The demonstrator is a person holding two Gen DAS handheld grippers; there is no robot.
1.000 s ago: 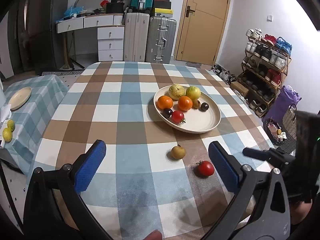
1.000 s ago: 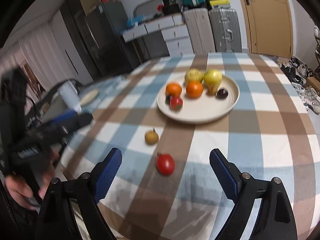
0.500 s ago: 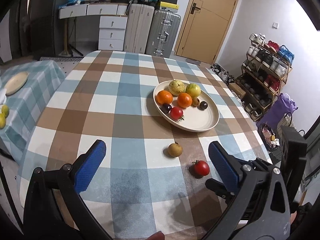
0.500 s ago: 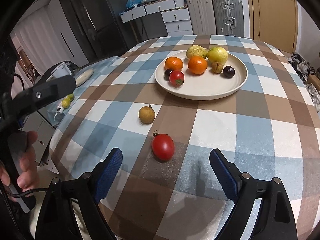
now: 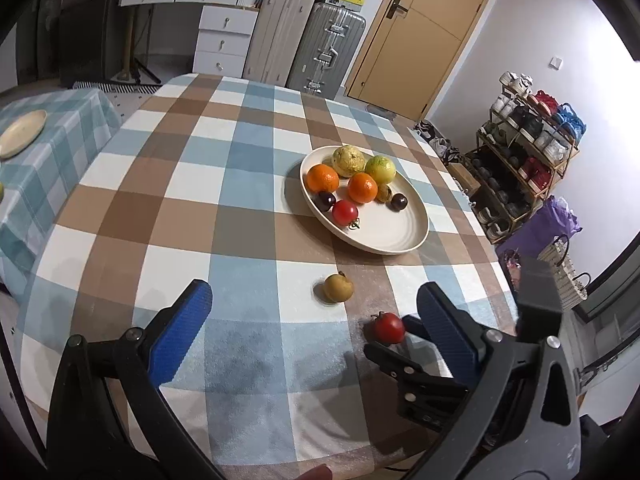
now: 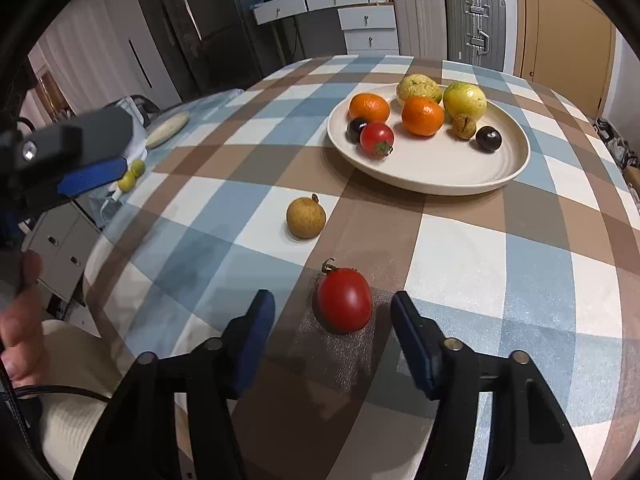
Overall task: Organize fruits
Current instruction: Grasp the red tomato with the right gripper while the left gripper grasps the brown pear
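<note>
Right gripper (image 6: 332, 312) straddles the loose tomato (image 6: 344, 299); jaws closing, pads not yet touching, nothing held. Tomato sits between the fingers on the tablecloth (image 6: 460, 248). Brown round fruit (image 6: 306, 217) lies ahead-left; plate (image 6: 440, 182) well ahead. Left gripper (image 5: 312, 320) wide open, empty.

To do well: centre the pads on the tomato's widest part, squeeze gently; the skin likely bruises.

Versus a second ago: jaws narrower, tomato now between the pads.

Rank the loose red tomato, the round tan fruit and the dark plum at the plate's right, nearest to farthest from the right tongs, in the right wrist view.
1. Loose red tomato, between the pads.
2. Round tan fruit, ahead, left.
3. Dark plum, on the plate, right.
</note>
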